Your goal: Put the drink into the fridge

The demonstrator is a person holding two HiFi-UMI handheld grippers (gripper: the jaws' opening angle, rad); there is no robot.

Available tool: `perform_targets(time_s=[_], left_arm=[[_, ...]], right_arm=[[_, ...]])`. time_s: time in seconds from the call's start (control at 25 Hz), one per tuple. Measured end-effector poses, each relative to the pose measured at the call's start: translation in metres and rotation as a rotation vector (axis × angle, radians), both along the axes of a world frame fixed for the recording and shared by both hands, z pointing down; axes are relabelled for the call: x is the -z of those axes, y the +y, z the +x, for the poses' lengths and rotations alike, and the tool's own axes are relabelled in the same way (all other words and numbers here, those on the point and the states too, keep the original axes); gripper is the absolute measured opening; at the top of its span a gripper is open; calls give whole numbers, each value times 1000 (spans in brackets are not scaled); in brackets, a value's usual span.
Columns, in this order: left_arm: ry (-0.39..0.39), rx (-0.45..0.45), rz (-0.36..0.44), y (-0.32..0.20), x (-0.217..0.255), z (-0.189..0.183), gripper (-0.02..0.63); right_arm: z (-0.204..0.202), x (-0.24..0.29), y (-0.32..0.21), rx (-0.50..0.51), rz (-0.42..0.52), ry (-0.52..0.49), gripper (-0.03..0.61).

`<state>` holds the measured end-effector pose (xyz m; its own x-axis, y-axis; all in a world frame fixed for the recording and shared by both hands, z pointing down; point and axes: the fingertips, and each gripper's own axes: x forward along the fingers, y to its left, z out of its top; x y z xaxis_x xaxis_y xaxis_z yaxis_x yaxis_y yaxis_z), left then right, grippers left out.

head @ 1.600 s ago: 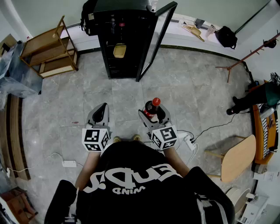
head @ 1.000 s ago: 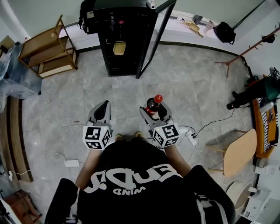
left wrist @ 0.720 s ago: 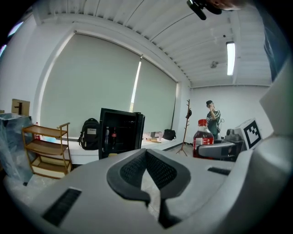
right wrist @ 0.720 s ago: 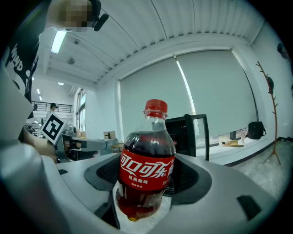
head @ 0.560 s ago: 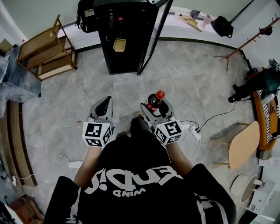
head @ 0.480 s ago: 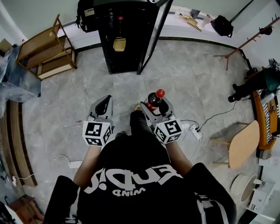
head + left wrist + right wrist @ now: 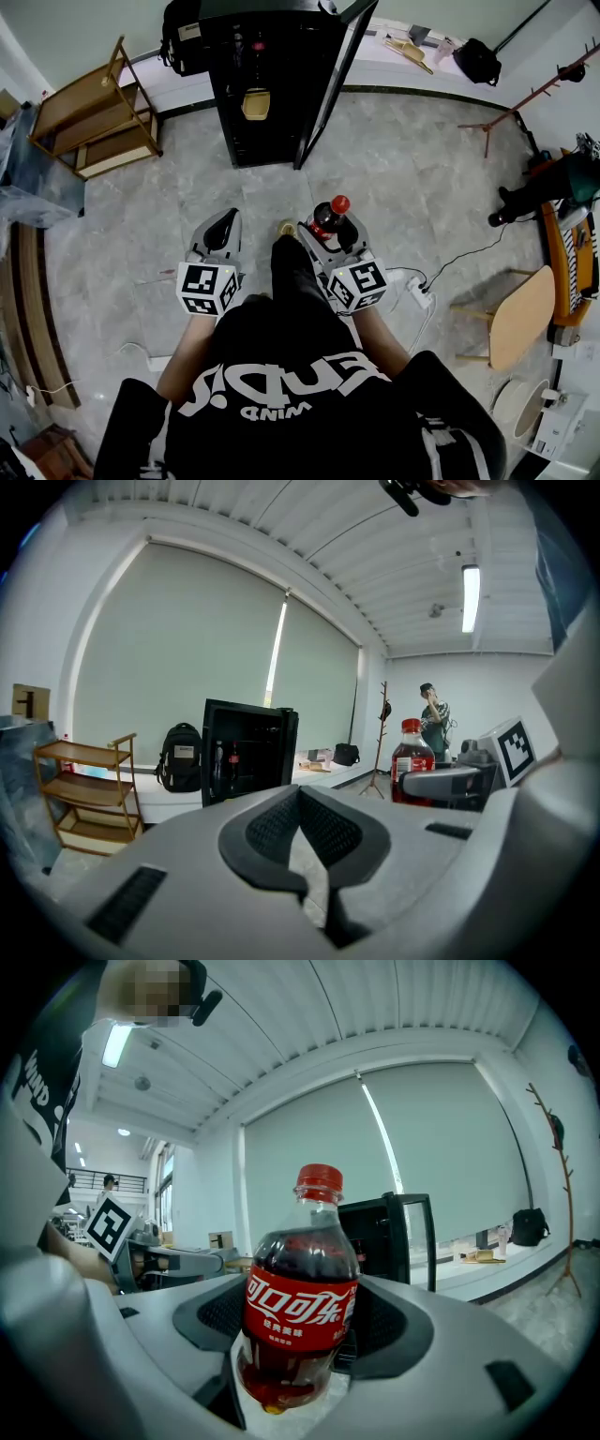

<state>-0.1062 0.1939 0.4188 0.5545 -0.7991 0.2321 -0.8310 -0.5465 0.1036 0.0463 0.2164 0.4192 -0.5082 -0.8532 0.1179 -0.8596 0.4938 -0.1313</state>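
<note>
- A black fridge (image 7: 267, 89) stands well ahead of both grippers, its door (image 7: 336, 80) swung open.
- The right gripper (image 7: 332, 236) clamps a cola bottle (image 7: 327, 221) upright between its jaws, so the pickup is done.
- The left gripper (image 7: 222, 227), just beside the right, has its jaws pressed together on nothing.
- What appears left to do is carrying the bottle to the fridge and setting it inside.
</note>
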Motion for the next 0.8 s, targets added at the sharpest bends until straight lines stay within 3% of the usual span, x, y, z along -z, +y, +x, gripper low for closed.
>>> perform_targets(time_s=[0.8], left_arm=[[14,59,5,-192,25,18,8]], right_arm=[[12,21,-200,67,-1,-15,341]])
